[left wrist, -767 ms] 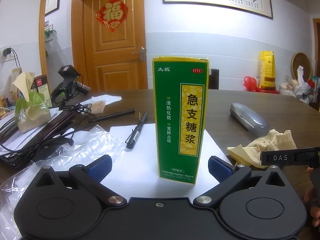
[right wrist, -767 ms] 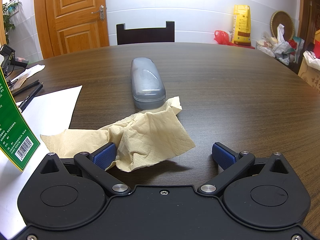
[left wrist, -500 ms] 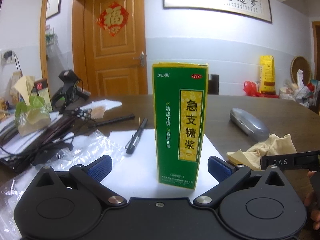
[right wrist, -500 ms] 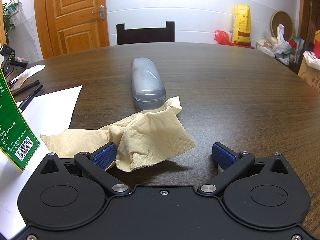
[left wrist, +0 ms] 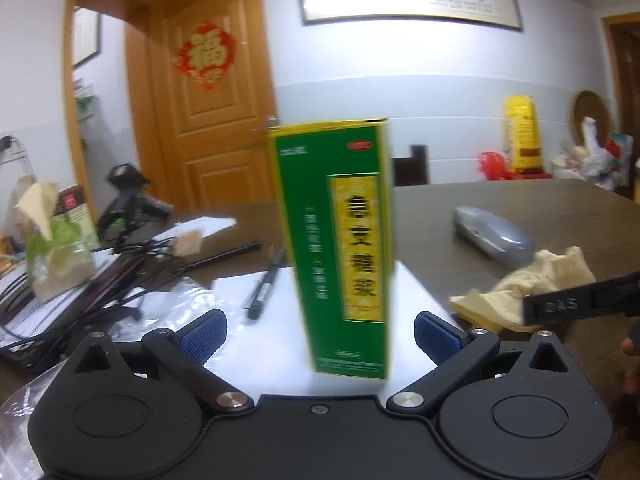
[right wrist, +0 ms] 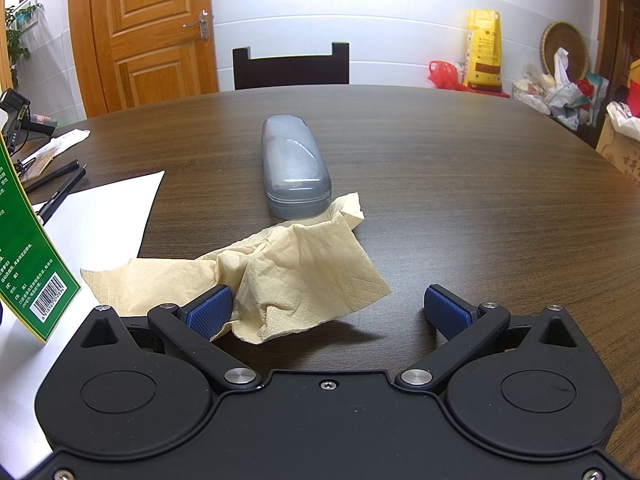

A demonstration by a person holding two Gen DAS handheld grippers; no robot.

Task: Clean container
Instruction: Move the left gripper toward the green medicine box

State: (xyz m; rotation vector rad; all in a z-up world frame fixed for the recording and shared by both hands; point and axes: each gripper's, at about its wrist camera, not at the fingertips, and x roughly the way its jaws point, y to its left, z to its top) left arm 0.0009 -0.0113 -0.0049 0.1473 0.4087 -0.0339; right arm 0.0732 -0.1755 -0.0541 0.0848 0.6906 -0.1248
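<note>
— Holding your left gripper (left wrist: pixel 320 334) with both blue pads spread wide, you have the green medicine box (left wrist: pixel 340 248) standing upright between them, and neither pad touches it. The box sits on the white sheet of paper (left wrist: pixel 236 300), with its yellow label panel facing the camera; the print is blurred in this view.

— And my right one?

— Your right gripper (right wrist: pixel 328 312) is released too, its fingers well apart. The crumpled beige tissue (right wrist: pixel 288 276) lies on the dark wooden table (right wrist: pixel 460 184) between them, and its near fold brushes up against your left-hand pad (right wrist: pixel 210 312). The other pad is clear of it.

— Where's the container?

— The grey case (right wrist: pixel 294 164) lies closed and flat on the table, just beyond the tissue, and the tissue's far corner reaches its near end. From your left wrist view, that same case (left wrist: pixel 492 234) is off to the right of the box, with the tissue (left wrist: pixel 532 284) in front of it.

— Anything else close by?

— A black pen (left wrist: pixel 266 276) rests partly on the paper to the left of the box. Farther left you've got a tangle of black cables (left wrist: pixel 96 276) and clear plastic wrap (left wrist: pixel 176 300). A dark chair (right wrist: pixel 291 66) stands at the table's far edge.
</note>
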